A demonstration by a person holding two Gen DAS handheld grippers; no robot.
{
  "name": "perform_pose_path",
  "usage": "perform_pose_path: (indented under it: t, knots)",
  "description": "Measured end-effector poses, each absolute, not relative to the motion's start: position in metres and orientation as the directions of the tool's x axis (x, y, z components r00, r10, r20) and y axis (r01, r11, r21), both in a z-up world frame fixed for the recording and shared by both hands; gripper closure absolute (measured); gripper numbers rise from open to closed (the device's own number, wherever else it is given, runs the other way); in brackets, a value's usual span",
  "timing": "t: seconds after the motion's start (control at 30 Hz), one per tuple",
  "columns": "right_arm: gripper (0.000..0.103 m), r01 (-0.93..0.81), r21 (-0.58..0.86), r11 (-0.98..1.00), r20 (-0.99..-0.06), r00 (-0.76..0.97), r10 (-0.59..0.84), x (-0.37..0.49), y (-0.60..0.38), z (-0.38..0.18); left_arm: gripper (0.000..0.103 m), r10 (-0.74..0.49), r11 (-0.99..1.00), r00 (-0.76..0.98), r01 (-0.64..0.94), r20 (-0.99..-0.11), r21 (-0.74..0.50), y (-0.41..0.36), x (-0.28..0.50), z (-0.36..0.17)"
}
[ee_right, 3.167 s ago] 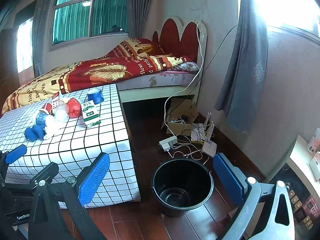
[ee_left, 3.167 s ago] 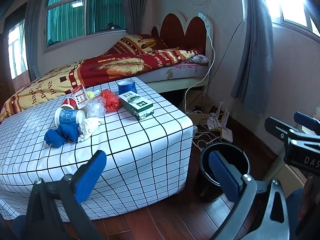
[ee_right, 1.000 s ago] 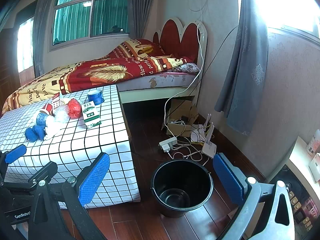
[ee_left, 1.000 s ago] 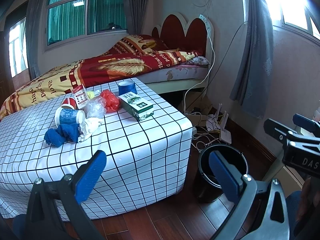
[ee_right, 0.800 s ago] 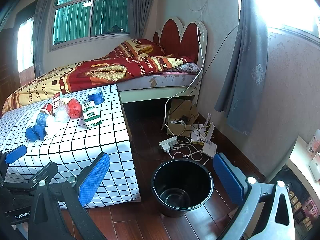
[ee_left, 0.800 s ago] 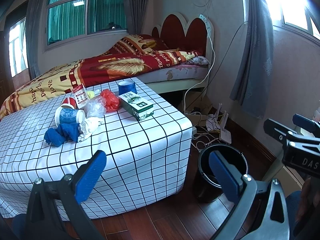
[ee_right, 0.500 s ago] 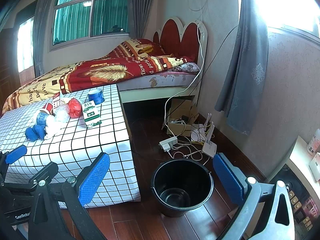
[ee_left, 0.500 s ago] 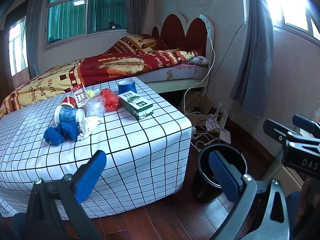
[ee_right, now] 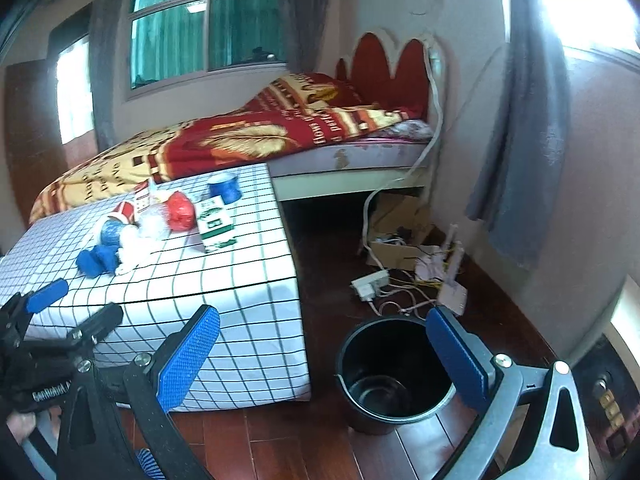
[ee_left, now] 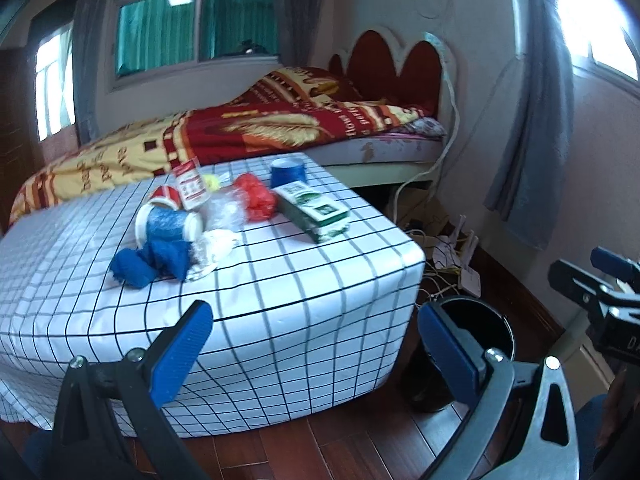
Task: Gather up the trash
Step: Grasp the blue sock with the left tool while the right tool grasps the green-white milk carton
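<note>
Here your left gripper [ee_left: 316,340] and right gripper [ee_right: 324,344] both gape wide, holding nothing; the trash pile [ee_left: 224,216] lies on the checked table [ee_left: 280,288], the black bucket [ee_right: 394,376] beside it.

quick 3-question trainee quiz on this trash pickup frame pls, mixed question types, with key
1. True or false: the black bucket already holds trash.
2. The green-and-white carton lies: A) on the checkered table B) on the floor C) on the bed.
3. What do the left gripper and right gripper hold?

Key: 1 false, it looks empty. 2 A. 3 nothing; both are open.
</note>
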State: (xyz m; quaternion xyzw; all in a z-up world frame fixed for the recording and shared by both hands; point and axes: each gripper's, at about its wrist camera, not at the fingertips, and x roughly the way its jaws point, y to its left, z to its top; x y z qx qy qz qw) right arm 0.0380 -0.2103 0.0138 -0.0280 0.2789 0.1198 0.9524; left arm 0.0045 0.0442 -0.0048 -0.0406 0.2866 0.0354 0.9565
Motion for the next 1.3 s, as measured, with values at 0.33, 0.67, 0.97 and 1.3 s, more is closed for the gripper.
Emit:
perform_pose_path:
  t: [0.33, 0.67, 0.97, 1.3]
  knots:
    - [0.0, -0.401, 0.035, 0.915, -0.567, 0.746, 0.349, 0.087, -0.144, -0.005, 0.0, 0.121, 0.964, 0.777, -0.239, -0.617, -0.113, 0.135, 0.027, -0.031]
    - [0.0, -0.483, 0.056, 0.874, -0.613, 0.674, 0.412, 0.179, -0.064, -0.033, 0.0, 0.289, 0.907, 0.746, -0.414, -0.6, -0.08, 0.223, 0.067, -0.047]
    - [0.007, -0.512, 0.043, 0.858, -0.681, 0.613, 0.4, 0.255, -0.023, -0.059, 0.004, 0.255, 0.915, 0.729, -0.394, -0.635, -0.084, 0.243, 0.1, -0.069]
    - [0.045, -0.563, 0.025, 0.826, -0.728, 0.556, 0.401, 0.274, 0.0, -0.076, 0.056, 0.127, 0.929, 0.745, -0.32, -0.655, -0.184, 0.252, 0.11, -0.085]
